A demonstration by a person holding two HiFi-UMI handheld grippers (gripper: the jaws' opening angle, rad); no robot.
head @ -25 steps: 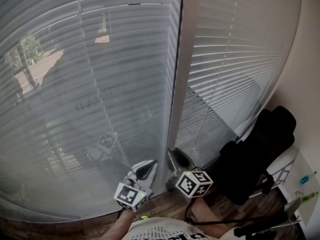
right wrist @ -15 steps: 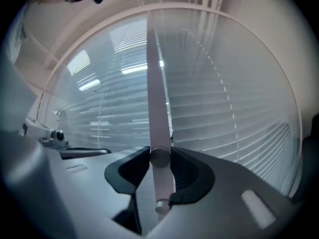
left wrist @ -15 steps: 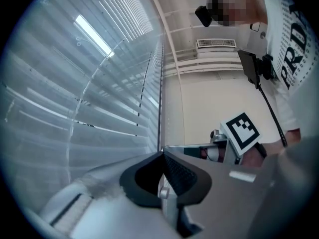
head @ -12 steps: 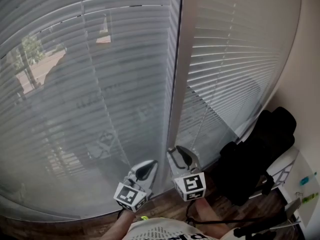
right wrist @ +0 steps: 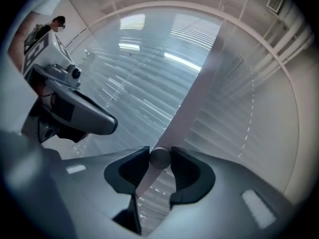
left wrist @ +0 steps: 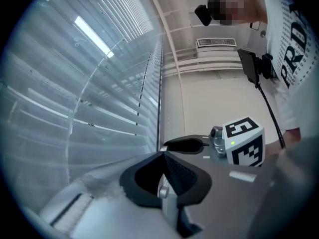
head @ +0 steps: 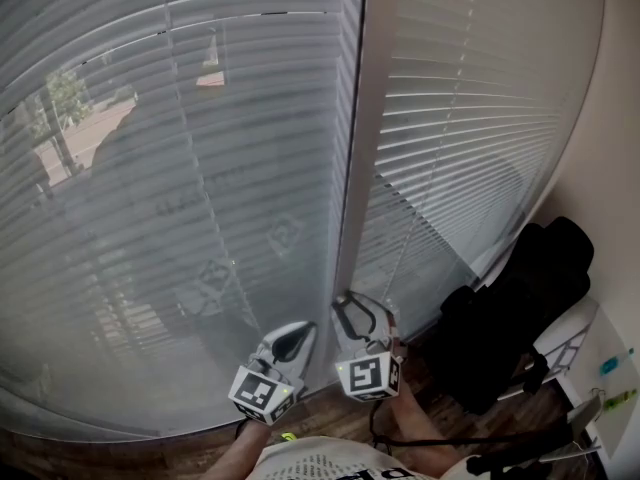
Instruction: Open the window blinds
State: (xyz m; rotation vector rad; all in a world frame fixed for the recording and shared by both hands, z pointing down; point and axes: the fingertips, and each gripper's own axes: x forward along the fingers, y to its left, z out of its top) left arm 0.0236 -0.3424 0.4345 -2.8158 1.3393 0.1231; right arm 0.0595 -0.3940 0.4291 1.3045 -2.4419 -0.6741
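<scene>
At the window blinds (head: 200, 188), right gripper (right wrist: 160, 156) around tilt wand (right wrist: 160, 159) (pads touching).

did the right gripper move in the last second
Yes: the right gripper, tongs shut on the tilt wand, rolled in place, its marker cube swinging left toward the white window post.

– Where is the head camera?
– Up high, looking down at the blinds (head: 200, 188).
– And the two gripper cameras?
– Low, right by the blinds. All three see the white post (head: 357, 168).
</scene>
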